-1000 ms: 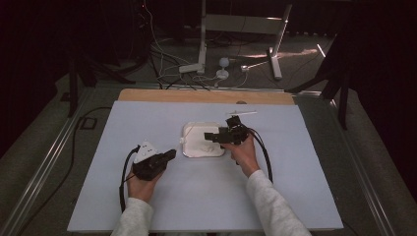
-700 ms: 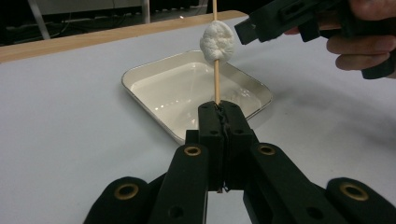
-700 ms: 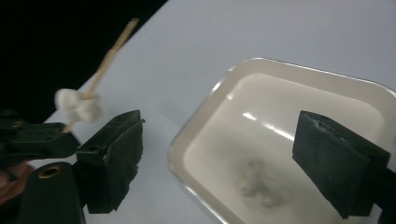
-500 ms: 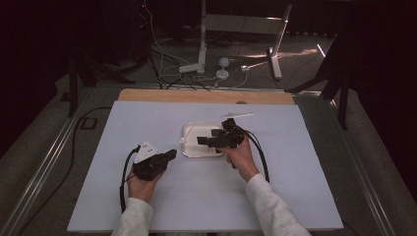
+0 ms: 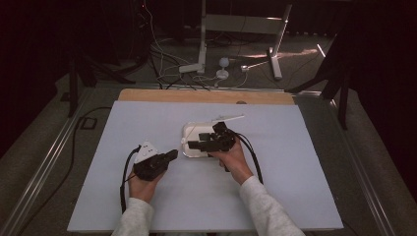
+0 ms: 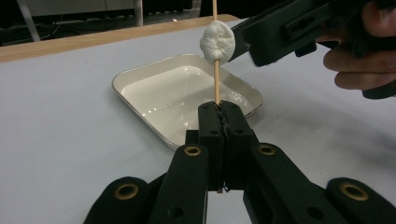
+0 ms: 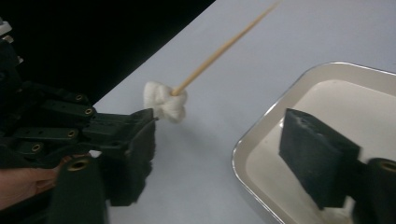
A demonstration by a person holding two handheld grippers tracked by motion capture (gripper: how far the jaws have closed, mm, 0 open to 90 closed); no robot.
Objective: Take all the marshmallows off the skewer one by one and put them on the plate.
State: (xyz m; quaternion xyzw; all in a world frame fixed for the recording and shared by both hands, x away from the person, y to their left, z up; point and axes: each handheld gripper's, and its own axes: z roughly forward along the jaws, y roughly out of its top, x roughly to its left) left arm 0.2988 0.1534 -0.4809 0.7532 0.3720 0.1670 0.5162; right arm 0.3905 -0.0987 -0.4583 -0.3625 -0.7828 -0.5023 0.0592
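The left gripper (image 6: 219, 109) clamps its jaws tight on a thin wooden skewer (image 6: 216, 81) — a white puffy marshmallow (image 6: 217, 41) sits threaded above them. The right gripper (image 5: 193, 144) stands wide open, one jaw just beside the marshmallow, over the shallow white enamel tray (image 6: 140, 77) beyond the left gripper.
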